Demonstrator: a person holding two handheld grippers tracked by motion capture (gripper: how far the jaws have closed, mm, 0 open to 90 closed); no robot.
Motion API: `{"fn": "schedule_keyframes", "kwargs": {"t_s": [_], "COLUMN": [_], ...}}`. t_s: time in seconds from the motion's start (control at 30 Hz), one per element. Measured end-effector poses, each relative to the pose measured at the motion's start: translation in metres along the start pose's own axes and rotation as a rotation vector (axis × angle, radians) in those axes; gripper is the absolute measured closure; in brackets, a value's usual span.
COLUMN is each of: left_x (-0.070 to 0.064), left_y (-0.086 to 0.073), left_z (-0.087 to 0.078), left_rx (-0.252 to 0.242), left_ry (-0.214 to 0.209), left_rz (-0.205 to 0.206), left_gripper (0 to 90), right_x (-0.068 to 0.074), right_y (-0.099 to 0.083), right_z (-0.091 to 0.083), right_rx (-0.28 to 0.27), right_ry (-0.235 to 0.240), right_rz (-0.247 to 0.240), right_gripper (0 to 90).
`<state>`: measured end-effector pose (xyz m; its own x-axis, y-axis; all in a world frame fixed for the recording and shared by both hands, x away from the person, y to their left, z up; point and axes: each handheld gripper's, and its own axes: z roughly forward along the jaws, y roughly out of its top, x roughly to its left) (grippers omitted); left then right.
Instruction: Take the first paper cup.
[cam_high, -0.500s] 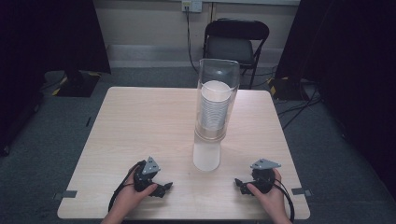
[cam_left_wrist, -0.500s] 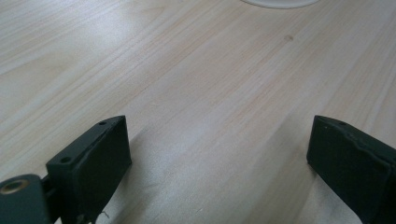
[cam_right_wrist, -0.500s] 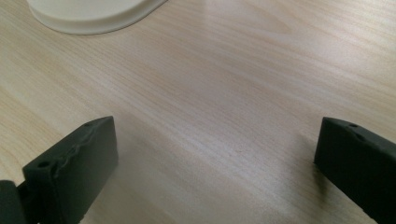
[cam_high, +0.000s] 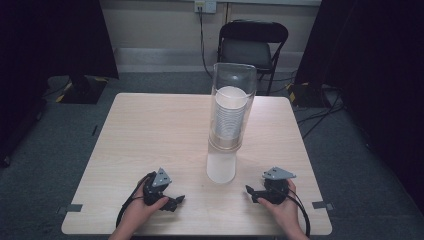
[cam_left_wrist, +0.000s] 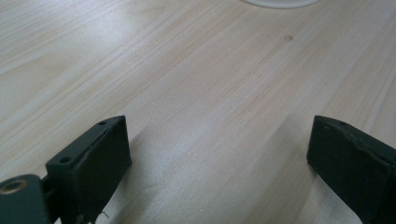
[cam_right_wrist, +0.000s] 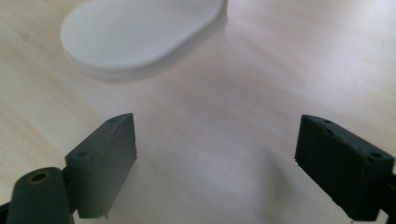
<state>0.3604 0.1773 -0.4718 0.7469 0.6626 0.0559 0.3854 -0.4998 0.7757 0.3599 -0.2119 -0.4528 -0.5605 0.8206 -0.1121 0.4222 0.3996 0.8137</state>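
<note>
A tall clear tube (cam_high: 233, 87) stands on a white base (cam_high: 221, 167) near the middle of the table and holds a stack of white cups (cam_high: 229, 117). My left gripper (cam_high: 176, 201) rests low on the tabletop at the front left, jaws pointing right toward the base. In the left gripper view, my left gripper (cam_left_wrist: 219, 126) is open over bare wood, with the base's edge (cam_left_wrist: 275, 2) at the top. My right gripper (cam_high: 250, 191) lies at the front right, pointing left. In the right gripper view, my right gripper (cam_right_wrist: 217, 121) is open, with the white base (cam_right_wrist: 140, 32) just ahead.
The light wooden table (cam_high: 150, 135) has bare wood on its left half and behind the tube. A black chair (cam_high: 252, 47) stands beyond the far edge. Cables trail from both grippers toward the front edge.
</note>
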Motion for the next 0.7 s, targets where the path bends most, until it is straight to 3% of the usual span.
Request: {"fn": "schedule_keyframes", "kwargs": {"t_s": [0.07,0.2,0.37,0.5,0.7], "left_x": [0.0,0.0,0.0,0.0,0.0], "left_y": [0.0,0.0,0.0,0.0,0.0], "left_z": [0.0,0.0,0.0,0.0,0.0], "left_rx": [0.002,0.001,0.001,0.0,0.0], "left_ry": [0.0,0.0,0.0,0.0,0.001], "left_rz": [0.002,0.002,0.001,0.0,0.0], "left_gripper": [5.6,5.5,5.6,5.6,5.5], "right_x": [0.008,0.017,0.027,0.033,0.037], "right_y": [0.016,0.032,0.057,0.079,0.098], "right_z": [0.003,0.005,0.008,0.008,0.012], "right_rx": [-0.047,-0.079,-0.164,-0.227,-0.28], "right_ry": [0.034,0.053,0.095,0.107,0.102], "right_rz": [-0.004,-0.012,0.012,0.007,0.005], "right_gripper": [14.2,15.0,15.2,15.4,17.3]}}
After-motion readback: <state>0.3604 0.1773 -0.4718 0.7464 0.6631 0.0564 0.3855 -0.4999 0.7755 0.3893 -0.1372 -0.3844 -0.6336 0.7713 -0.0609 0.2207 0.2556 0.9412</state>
